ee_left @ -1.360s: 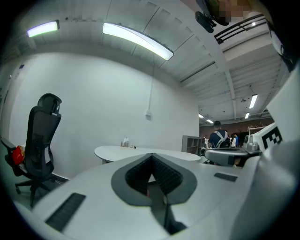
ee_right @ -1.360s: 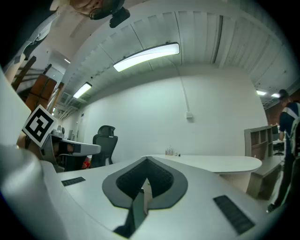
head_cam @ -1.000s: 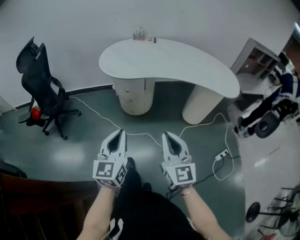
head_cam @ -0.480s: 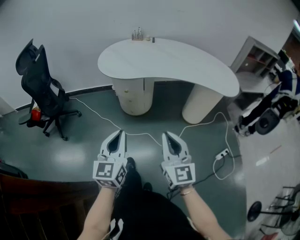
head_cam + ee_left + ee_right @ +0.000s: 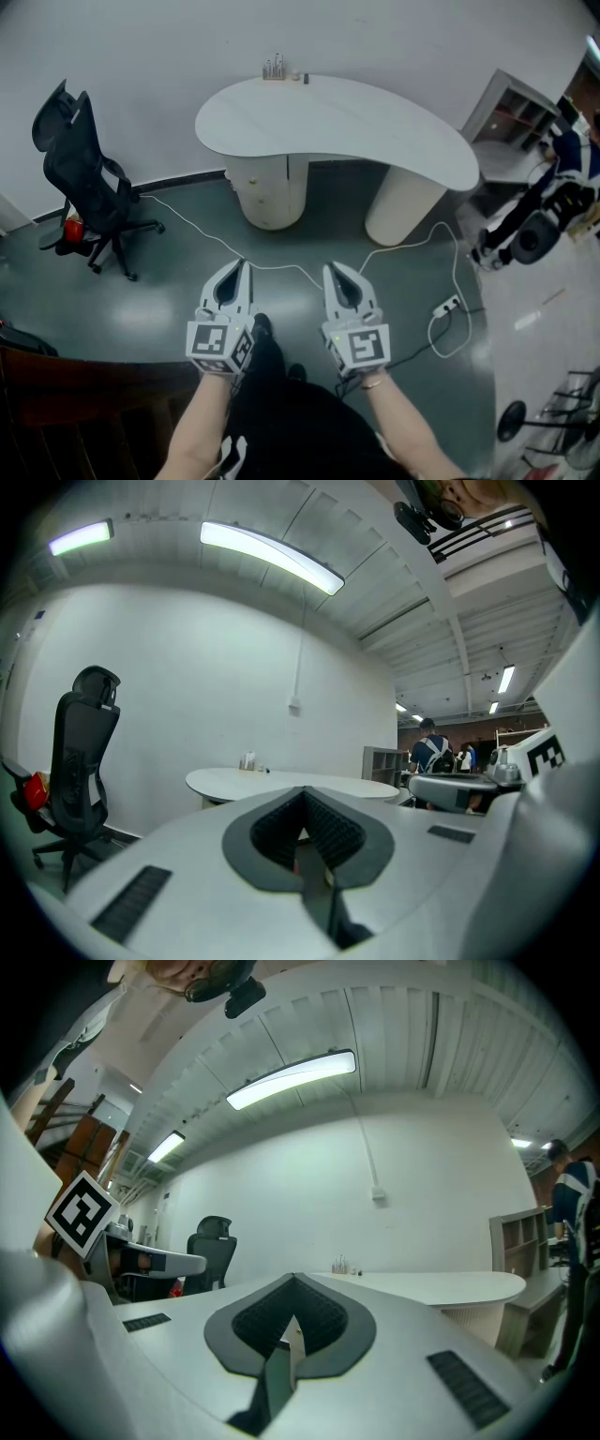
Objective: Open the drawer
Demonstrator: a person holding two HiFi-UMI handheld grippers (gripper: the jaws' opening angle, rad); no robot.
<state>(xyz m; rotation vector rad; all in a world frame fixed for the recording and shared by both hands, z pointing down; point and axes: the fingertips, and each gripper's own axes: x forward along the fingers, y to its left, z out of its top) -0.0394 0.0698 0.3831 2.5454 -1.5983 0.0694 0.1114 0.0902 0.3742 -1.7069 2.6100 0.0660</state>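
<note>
Overhead, the head view shows two white plastic grippers side by side, well short of the desk. The left gripper (image 5: 245,264) and the right gripper (image 5: 329,268) each carry one cube with black square markers. Both taper to a closed point and have nothing in them. The smooth white desk (image 5: 337,122) is kidney-shaped and rests on two round cream pedestals. The drawer (image 5: 266,193) sits shut in the curved face of the left pedestal (image 5: 270,214), well apart from both grippers. One black mesh chair (image 5: 80,173) on a star base stands at the left. One thin white cable (image 5: 211,236) snakes over the glossy dark green floor toward one power strip (image 5: 444,307).

From the left gripper view, the two jaws meet in a seam inside a ribbed black pad, with nothing between them. The desk top lies beyond, the chair at the left.

From the right gripper view, the jaws are likewise pressed together and empty. One long light strip (image 5: 291,1078) curves across the ribbed ceiling.
</note>
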